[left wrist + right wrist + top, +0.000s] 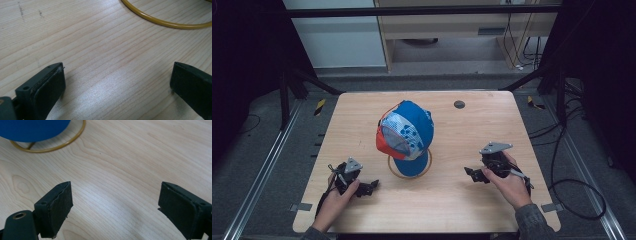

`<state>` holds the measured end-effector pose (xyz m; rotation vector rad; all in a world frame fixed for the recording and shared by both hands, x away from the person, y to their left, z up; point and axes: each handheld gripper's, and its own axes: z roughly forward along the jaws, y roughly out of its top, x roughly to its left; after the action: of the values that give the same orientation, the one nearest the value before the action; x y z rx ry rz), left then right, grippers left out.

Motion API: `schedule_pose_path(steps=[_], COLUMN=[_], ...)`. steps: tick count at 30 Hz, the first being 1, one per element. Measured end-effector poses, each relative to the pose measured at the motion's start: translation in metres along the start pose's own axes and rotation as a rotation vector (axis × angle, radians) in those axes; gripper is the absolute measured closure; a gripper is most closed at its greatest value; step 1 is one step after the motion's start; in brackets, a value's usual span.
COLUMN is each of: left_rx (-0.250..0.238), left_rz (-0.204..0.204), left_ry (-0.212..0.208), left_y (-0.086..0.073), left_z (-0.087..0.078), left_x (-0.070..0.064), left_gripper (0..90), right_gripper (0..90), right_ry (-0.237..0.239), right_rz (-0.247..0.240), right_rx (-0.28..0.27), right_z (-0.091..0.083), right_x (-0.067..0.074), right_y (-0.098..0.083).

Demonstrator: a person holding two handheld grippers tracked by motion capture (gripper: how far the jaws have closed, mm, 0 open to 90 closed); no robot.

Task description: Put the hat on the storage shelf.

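I see both tongs gaping, empty: left gripper point(371, 187) and right gripper point(472, 174) flank the cap point(406, 131) on its ring stand point(395, 170).

Black grippers point(371, 187) with grey three-cornered plates point(495, 147), grey sleeves point(532, 220)

Table point(447, 200): cap point(406, 132) at centre, on stand; stand's ring base point(410, 174) on tabletop under cap's near edge. Round hole point(459, 104) in tabletop behind and right of cap, near far edge. Left gripper point(373, 187) near front-left, just left of ring, jaws toward ring, apart from it. Right gripper point(470, 172) near front-right, farther from ring, jaws toward cap. Both grippers low over bare tabletop, nothing between jaws. Cabinet point(452, 30) on floor behind table.
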<state>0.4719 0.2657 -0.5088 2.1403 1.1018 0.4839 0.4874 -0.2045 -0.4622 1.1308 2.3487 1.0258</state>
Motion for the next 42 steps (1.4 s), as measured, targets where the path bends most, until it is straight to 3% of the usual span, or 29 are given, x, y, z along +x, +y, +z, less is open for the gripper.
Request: schedule_pose_path(steps=[21,42], left_rx=[0.0,0.0], left_rz=[0.0,0.002], left_ry=[0.0,0.001], left_y=[0.0,0.0], left_z=[0.0,0.0], left_x=[0.0,0.0], left_gripper=[0.0,0.0], right_gripper=[11.4,8.3], right_ry=[-0.066,-0.104], right_rz=[0.089,0.118], right_rx=[0.058,0.013], right_z=[0.021,0.028], right_x=[-0.021,-0.021], right_y=[-0.032,-0.037])
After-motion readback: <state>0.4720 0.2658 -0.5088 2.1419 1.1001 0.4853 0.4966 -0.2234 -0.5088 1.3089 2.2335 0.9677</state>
